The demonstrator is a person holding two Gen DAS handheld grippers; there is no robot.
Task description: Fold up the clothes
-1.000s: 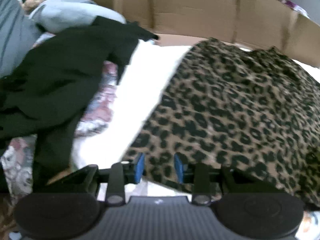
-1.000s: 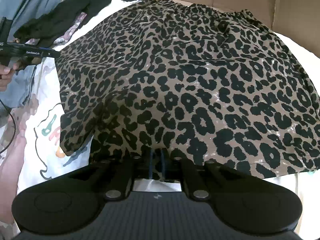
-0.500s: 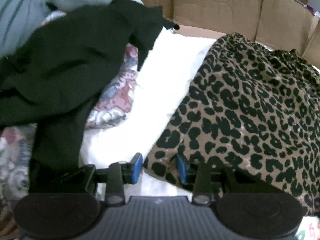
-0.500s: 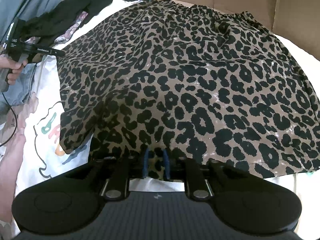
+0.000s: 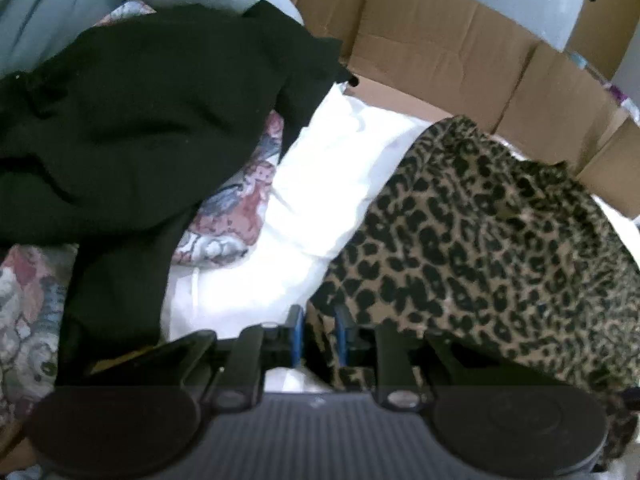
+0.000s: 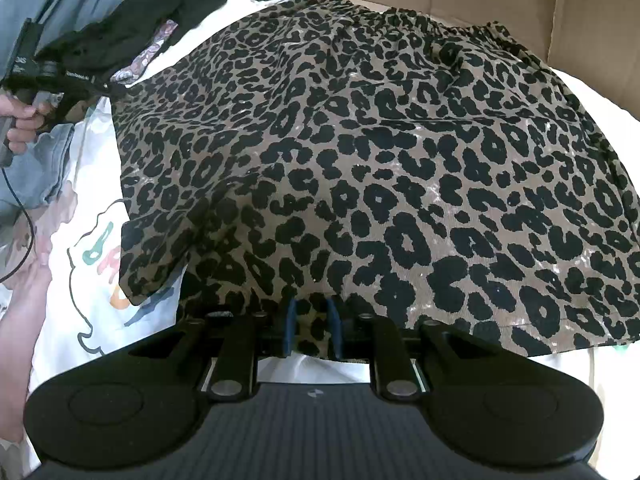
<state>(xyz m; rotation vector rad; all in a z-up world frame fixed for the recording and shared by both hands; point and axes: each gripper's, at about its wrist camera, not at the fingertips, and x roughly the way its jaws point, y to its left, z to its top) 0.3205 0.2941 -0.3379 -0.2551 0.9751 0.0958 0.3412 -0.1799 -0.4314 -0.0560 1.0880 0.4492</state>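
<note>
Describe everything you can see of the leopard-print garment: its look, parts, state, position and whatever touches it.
The leopard-print garment is thin tan fabric with black spots, seemingly a skirt with a gathered waistband at its far edge. It lies spread, slightly rumpled, on white bedding. The right hand-held gripper has the near hem between its blue pads; the left hand-held gripper, whose jaws have just been closing, has the left edge between its pads.

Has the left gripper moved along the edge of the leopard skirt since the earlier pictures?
Yes. In the right wrist view the left gripper has travelled up the leopard skirt's left edge toward the black garment. Its jaws have just been closing, with the skirt's edge between them.
</note>
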